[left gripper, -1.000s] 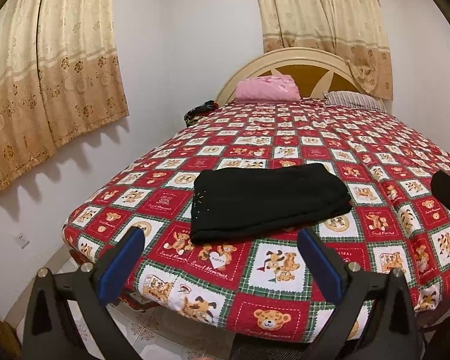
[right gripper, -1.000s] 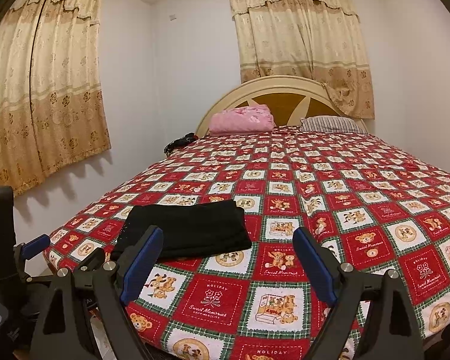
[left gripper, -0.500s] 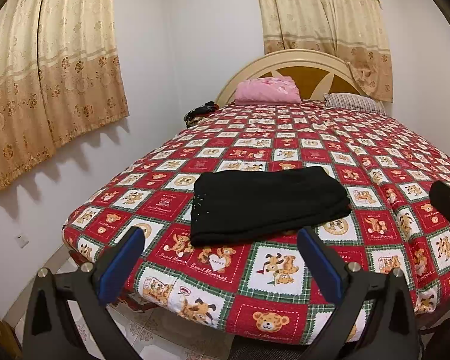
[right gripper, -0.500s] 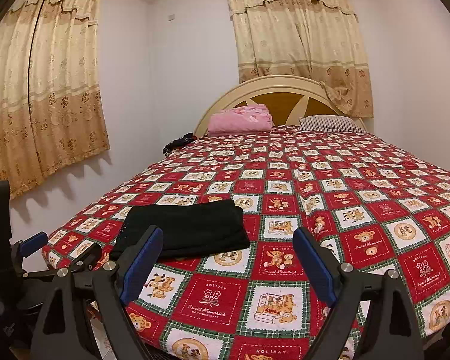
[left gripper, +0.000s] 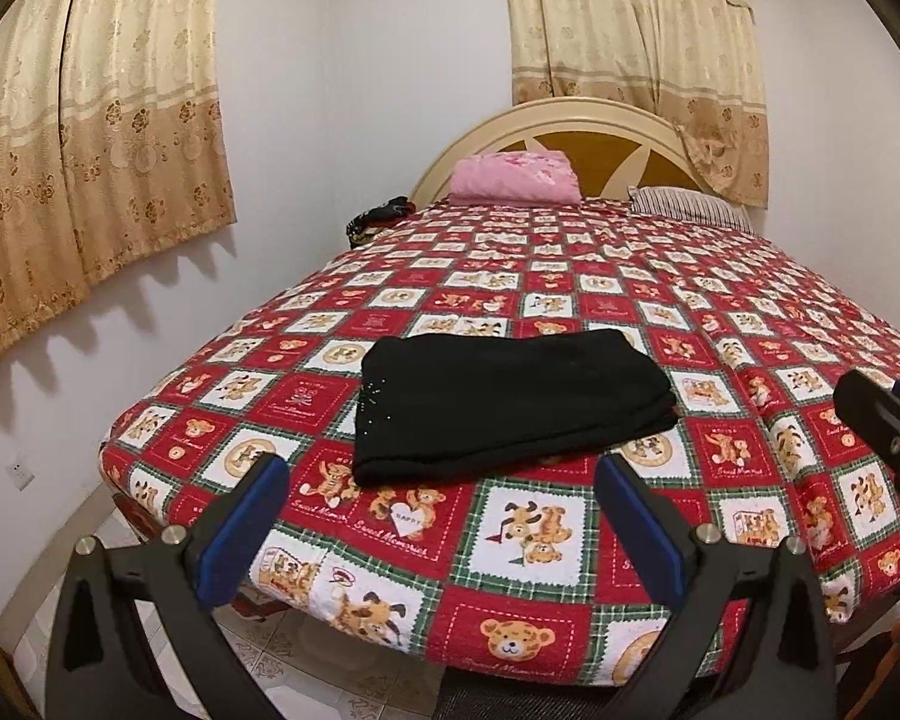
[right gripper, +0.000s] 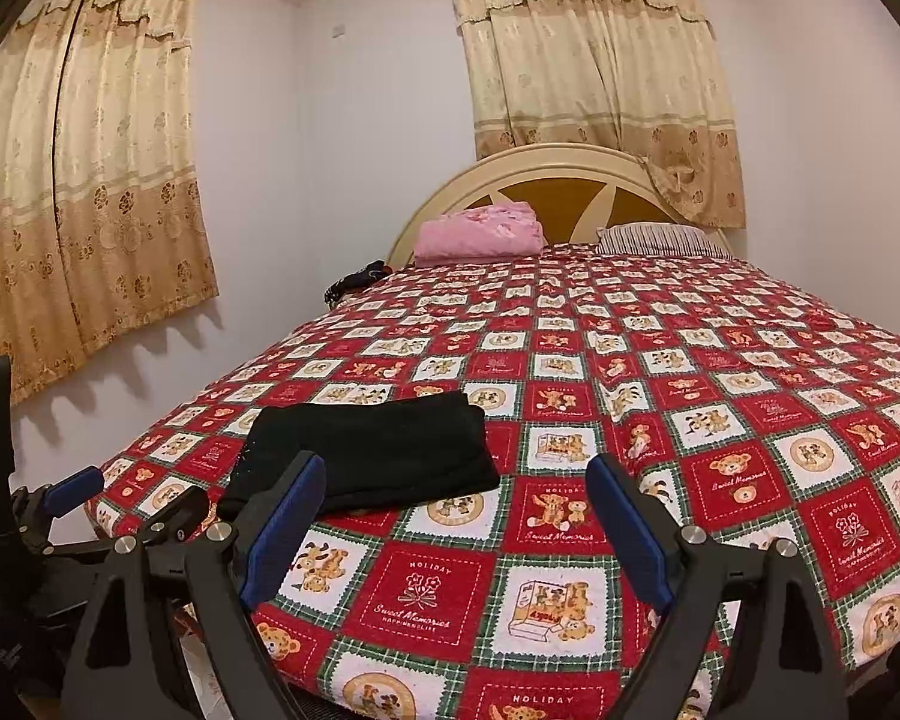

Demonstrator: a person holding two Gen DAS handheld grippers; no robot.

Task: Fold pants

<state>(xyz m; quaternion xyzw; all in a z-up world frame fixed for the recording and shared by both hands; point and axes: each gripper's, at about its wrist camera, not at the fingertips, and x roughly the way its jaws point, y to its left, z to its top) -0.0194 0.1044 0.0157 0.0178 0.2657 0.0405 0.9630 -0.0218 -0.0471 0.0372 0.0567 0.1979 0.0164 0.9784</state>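
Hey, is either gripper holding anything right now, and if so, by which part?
Nothing is held. The left gripper and right gripper both have jaws open and empty; the folded black pants lie untouched on the bed.

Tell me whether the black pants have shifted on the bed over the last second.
No. The black pants lie on the same teddy-bear squares of the bedspread, near the bed's foot corner, as in the earlier left wrist pictures.

— What sort of place is this?
— A bedroom in a home. A wide bed fills it, under a red teddy-bear quilt.
— What else shows it?
— An arched headboard, a pink pillow beside a striped one, beige flowered curtains on white walls, a tiled floor, and a wall socket.
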